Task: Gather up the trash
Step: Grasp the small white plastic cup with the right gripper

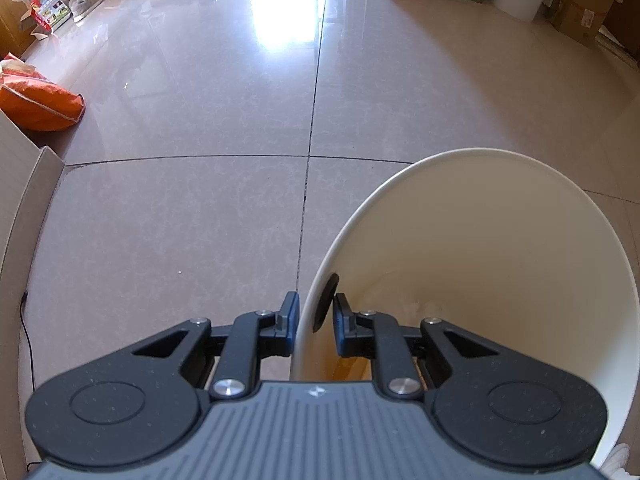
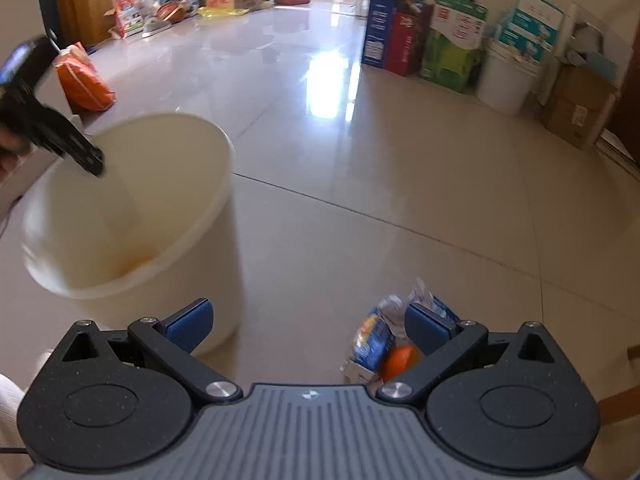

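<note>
With its fingers clenched on the rim, the left gripper [image 1: 314,322] steadies the cream bin [image 1: 500,240] on the floor, mouth ready, while the right gripper [image 2: 308,326] gapes empty just above the crumpled trash [image 2: 384,344] beside it.

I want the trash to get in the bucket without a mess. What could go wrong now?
1. The left gripper pinches only the thin rim of the bucket, so the bucket could slip or tip.
2. The trash is a loose pile: a wrapper, crinkly plastic, something orange. The open right gripper might catch only part and leave the rest.
3. The pile lies beside the bucket, so a sweep could knock the bucket.
</note>
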The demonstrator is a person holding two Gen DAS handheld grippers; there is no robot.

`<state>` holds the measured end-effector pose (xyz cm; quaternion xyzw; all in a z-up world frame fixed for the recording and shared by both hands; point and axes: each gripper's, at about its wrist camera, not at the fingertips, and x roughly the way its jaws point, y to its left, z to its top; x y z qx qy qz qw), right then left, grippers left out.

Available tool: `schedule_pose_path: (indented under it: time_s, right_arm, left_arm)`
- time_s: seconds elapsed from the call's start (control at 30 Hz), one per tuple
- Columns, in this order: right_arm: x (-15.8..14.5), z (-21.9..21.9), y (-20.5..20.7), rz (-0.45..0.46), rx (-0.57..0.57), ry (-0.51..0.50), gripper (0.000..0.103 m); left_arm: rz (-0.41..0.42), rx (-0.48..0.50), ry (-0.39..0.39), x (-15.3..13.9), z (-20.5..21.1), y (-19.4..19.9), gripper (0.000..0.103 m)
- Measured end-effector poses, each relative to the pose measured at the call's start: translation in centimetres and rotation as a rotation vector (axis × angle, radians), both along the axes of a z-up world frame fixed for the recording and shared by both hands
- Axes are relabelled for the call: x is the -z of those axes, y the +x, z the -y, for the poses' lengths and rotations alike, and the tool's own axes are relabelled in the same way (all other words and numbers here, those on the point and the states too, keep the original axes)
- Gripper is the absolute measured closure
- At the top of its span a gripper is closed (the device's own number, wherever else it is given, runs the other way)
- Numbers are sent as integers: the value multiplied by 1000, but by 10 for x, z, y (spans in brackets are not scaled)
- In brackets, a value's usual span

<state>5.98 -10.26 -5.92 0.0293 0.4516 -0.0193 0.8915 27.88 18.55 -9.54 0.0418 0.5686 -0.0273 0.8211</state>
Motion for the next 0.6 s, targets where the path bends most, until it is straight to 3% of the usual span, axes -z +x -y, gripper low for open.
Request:
schedule_pose_path:
  time_s: [0.2,0.33,0.6]
  right_arm:
    - [81,25,-16,-91,100,10,2]
    - [134,38,-24,-161,166,22,10]
    - [199,41,-20,-193,151,-19,14]
  left_arm:
    - [-2,-4,-4,-1,-1,1,87]
    - [-3,-7,-6,-2,-2,2,87]
    - [-8,-13,-6,-1,-1,2,87]
